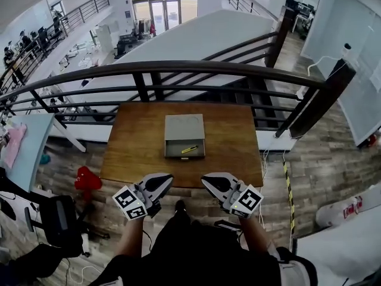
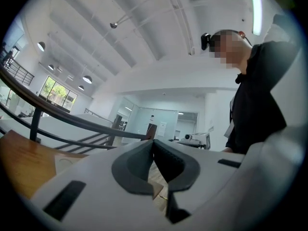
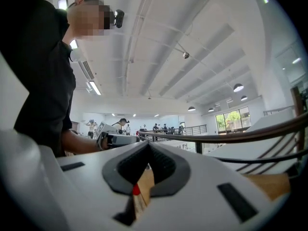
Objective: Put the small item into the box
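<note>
Head view shows a small yellow stick-shaped item [image 1: 189, 149] lying aslant in the open front tray [image 1: 174, 151] of a flat grey box [image 1: 184, 126] midway on the brown wooden bench [image 1: 134, 154]. Left claw [image 1: 167, 178] and right claw [image 1: 205, 179] hang at the bench's near edge, well apart from the box, both clenched on nothing. Reaching in with clenched tips would likely shove the light box or flick the item out.

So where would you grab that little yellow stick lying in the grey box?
Probably its middle, from straight above, jaws across its thin width. The yellow stick is slim and lies flat, slanted, in the open compartment of the grey box, whose walls would likely block a sideways approach.
</note>
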Available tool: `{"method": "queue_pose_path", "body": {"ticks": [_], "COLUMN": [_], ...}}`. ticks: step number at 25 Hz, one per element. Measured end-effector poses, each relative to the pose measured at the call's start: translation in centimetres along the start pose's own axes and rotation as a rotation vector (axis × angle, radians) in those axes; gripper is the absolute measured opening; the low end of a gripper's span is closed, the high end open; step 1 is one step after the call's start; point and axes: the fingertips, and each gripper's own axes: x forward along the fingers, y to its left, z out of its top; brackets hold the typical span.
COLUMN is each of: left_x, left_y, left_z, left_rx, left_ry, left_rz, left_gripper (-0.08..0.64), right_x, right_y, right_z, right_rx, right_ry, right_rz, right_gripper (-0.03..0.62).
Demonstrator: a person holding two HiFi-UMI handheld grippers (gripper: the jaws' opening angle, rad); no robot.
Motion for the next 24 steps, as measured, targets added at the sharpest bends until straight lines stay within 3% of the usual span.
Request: {"method": "queue_pose_path", "body": {"ticks": [5, 10, 17, 24], "left_x": [-0.5, 0.6, -0.5, 1.1], "left_y": [-0.8, -1.1, -2.2, 1.1], "left_z": [-1.6, -0.9, -1.3, -0.6], "left_rx": [-0.015, 0.0, -0.006, -0.038], "left_ry": [0.013, 0.008, -0.021, 0.001], "left_rz": [0.029, 0.029, 0.01, 0.016], "left_gripper": [0.015, 0.015, 0.017, 0.017], "right_x": [-0.3, -0.8, 0.4, 1.2], "right_y": [1.2, 0.8, 1.8, -2.2], "right_z": [-0.9, -0.4, -0.9, -1.5], "right_rx": [0.027, 0.042, -0.016, 0.021], "right_ry": [0.017, 0.012, 0.039, 0.096], "right_rz": [0.032, 0.051, 0.073, 0.079], "right_gripper": [0.009, 0.009, 0.011, 0.011]}}
